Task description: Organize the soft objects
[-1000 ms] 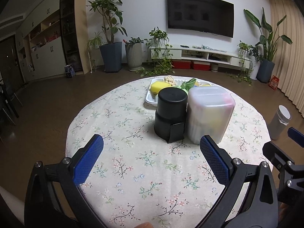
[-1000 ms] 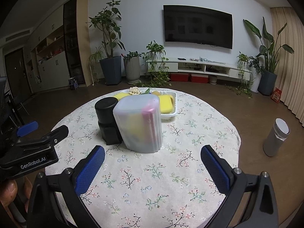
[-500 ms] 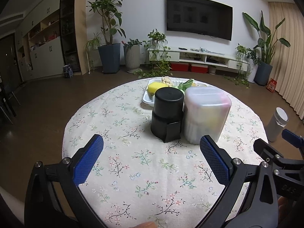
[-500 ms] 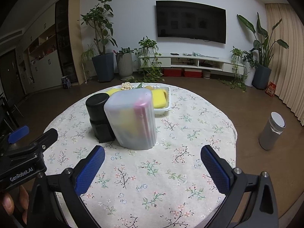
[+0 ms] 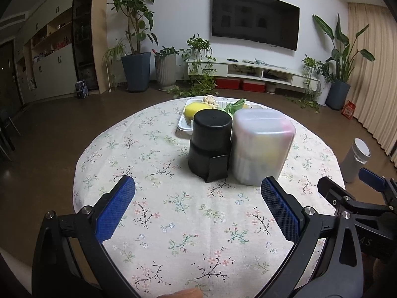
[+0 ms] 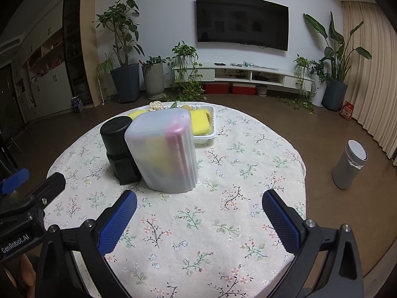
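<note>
Round worktop (image 5: 153,223) under a floral cloth, both grippers held low at its near edge and pointed across it toward the room's far wall.

Left gripper (image 5: 197,200) — fingers (image 5: 116,206) spread wide, nothing between them but cloth. Ahead of its fingertips, a short way off and touching neither pad, stands the black cylinder (image 5: 210,141). Just beside it on the right, touching or nearly so, is the frosted container (image 5: 260,146), upright, with blurred yellow and pink shapes showing through its wall. The right blue pad's tip overlaps the container's lower corner in this view; contact cannot be told, and the right wrist view shows the container standing free.

Right gripper (image 6: 199,203) — fingers (image 6: 280,219) equally wide apart, gripping nothing. The frosted container (image 6: 163,149) sits forward and left of its centre line, well clear of both pads.

Behind the two containers, a white tray (image 6: 209,134) holds a yellow sponge (image 6: 201,121); another yellow piece (image 5: 192,109), a pale knobbly cluster (image 5: 210,99) and something green (image 5: 234,105) lie there too.

Each gripper appears at the side of the other's view, level with it. A fingertip of the person shows at the bottom edge of the left view (image 5: 183,293).

On the floor to the right, well apart from the worktop, a grey cylindrical bin (image 6: 349,164).
</note>
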Available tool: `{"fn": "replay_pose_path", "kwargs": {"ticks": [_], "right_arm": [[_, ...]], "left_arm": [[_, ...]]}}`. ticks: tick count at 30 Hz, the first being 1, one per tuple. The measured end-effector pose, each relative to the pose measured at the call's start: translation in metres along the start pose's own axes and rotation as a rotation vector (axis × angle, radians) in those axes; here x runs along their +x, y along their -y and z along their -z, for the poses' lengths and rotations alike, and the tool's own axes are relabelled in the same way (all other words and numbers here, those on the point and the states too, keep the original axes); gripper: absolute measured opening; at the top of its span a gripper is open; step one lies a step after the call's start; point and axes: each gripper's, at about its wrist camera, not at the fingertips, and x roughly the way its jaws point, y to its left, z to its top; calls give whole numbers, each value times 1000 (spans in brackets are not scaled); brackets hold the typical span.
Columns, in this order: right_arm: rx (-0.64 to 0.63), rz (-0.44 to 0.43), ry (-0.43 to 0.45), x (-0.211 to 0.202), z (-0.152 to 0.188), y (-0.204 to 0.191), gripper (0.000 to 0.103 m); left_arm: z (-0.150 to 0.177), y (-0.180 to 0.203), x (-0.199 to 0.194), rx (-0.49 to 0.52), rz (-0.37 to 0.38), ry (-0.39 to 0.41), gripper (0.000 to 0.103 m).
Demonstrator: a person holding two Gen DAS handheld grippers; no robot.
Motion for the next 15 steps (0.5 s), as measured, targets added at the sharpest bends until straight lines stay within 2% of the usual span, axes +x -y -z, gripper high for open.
{"fn": "replay_pose_path", "kwargs": {"ticks": [15], "right_arm": [[-11,7,-20,5,1,-1,103]], "left_arm": [[1,-5,6,-21,-45,-13,103]]}}
